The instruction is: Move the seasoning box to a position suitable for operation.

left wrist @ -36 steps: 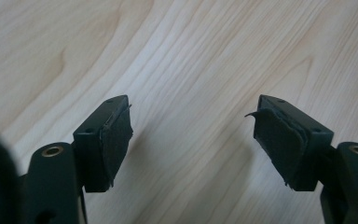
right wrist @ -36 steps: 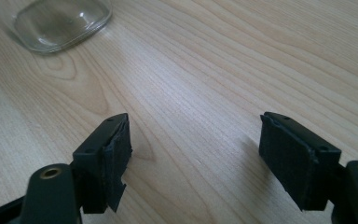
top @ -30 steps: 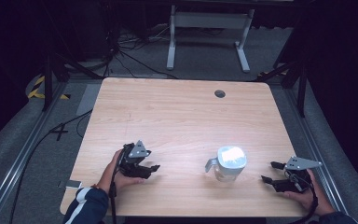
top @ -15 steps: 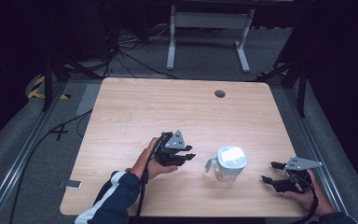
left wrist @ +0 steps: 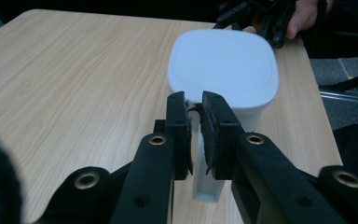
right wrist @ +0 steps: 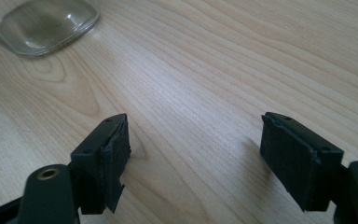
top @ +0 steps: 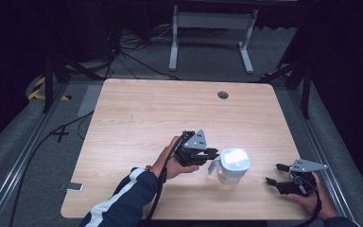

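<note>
Wooden table (top: 137, 123): one glass jug (top: 230, 168), white lid on. Left gripper (top: 211, 155) jaws clamped on jug handle (left wrist: 207, 172). Right gripper (top: 276, 175) jaws apart, well clear.

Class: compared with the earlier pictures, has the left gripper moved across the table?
Yes. The left gripper has moved rightward, away from the table's left edge, up to the jug's handle.
</note>
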A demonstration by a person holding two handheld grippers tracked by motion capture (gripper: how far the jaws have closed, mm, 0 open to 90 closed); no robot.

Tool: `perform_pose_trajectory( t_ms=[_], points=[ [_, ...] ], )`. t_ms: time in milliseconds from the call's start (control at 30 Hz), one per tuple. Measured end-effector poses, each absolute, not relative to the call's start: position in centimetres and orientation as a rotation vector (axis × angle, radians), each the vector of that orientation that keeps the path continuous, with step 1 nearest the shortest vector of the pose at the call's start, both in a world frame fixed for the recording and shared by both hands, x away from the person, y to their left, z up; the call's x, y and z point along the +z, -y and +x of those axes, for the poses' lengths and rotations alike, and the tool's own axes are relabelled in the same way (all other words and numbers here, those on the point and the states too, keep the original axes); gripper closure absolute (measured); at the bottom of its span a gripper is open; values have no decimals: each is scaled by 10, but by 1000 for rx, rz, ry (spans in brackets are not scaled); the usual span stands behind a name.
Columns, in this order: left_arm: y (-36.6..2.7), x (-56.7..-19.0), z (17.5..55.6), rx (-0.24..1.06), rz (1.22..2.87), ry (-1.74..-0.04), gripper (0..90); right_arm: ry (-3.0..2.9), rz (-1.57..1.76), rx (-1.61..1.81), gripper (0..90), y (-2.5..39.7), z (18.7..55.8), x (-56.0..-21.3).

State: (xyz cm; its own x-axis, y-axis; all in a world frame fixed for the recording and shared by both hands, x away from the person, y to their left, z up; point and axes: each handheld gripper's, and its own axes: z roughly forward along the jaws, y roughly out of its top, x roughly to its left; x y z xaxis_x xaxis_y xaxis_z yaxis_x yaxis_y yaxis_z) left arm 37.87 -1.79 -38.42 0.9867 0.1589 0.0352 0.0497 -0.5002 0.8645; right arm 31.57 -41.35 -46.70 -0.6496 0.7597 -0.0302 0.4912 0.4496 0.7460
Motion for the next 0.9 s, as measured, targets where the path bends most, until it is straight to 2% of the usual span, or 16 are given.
perform_pose_trajectory(
  t_ms=[133,367,800,867,900],
  points=[
    [23,-383,377,133,2089,-122,881,-2343,1061,1030,240,413,317,-467],
    [38,-384,376,110,2064,-110,894,-2331,1075,1026,240,413,318,-467],
    [37,-385,373,120,2054,-118,899,-2330,1079,1023,240,413,318,-467],
    [36,-386,373,125,2053,-116,899,-2337,1068,1022,292,413,317,-466],
    [36,-386,372,128,2050,-114,899,-2337,1063,1025,378,413,317,-465]
  ],
)
